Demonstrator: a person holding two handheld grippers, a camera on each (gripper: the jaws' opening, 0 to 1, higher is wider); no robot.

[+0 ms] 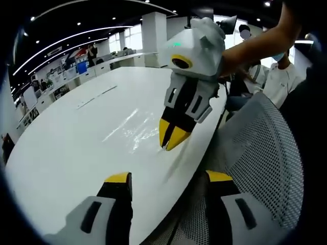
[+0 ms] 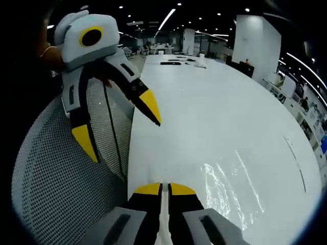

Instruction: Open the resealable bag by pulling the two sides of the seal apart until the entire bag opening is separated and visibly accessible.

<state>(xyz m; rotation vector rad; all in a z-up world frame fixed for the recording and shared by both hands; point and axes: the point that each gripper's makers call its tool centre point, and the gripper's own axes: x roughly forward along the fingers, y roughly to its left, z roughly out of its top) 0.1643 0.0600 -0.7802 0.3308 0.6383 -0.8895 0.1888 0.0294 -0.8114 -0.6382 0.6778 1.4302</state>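
A clear resealable bag [image 1: 132,128] lies flat on the white table [image 1: 76,138]; its glossy creases also show in the right gripper view [image 2: 227,196]. My left gripper [image 1: 168,177] stands open near the table's edge, jaws wide apart with nothing between them, short of the bag. It appears again as the left gripper [image 2: 120,130], hovering over the chair. My right gripper [image 1: 169,140] points down at the table just beside the bag's near edge, yellow tips together. Its own view has the right gripper [image 2: 164,189] shut, the bag lying a little to its right.
A grey mesh chair back [image 1: 260,153] [image 2: 61,178] presses against the table edge under both grippers. A person's arm [image 1: 255,43] holds the right gripper. People sit at the back right [image 1: 278,76]. Small dark items [image 2: 173,62] lie at the table's far end.
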